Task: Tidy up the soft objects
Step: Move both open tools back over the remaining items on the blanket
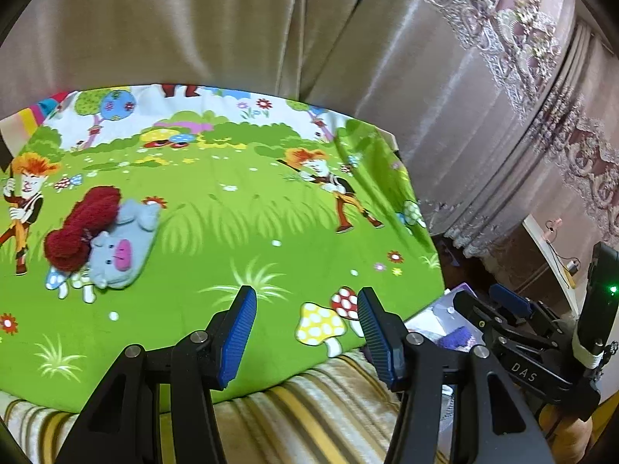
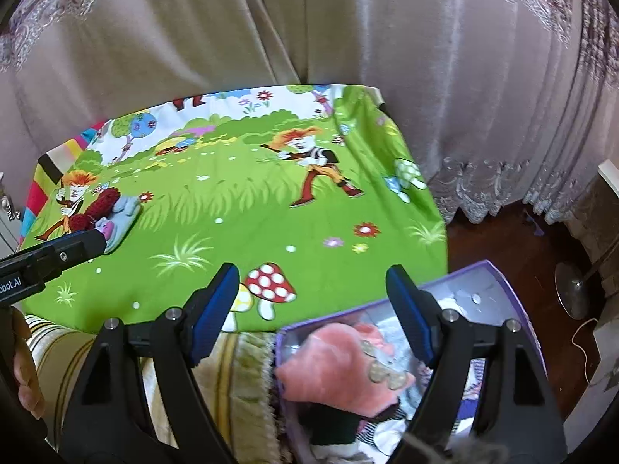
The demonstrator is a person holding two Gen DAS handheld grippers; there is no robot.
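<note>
A grey plush pig [image 1: 116,255] with a pink snout lies on the green cartoon sheet [image 1: 240,224], touching a dark red woolly bundle [image 1: 83,228]. In the right wrist view the plush pig [image 2: 120,216] and the red bundle [image 2: 98,207] sit far left. My left gripper [image 1: 305,328] hangs open and holds nothing above the sheet's near edge, right of the pig. My right gripper [image 2: 313,305] is open too, with nothing between its fingers, above the corner of a purple box [image 2: 503,282]. A pink fluffy item [image 2: 340,371] lies in that box with other soft pieces.
Beige curtains [image 1: 232,27] hang close behind the sheet. A striped yellow blanket [image 1: 309,410] covers the near edge. The purple box [image 1: 441,313] stands off the sheet's right corner over dark wooden floor [image 2: 503,239]. A round stand base [image 2: 572,290] sits further right.
</note>
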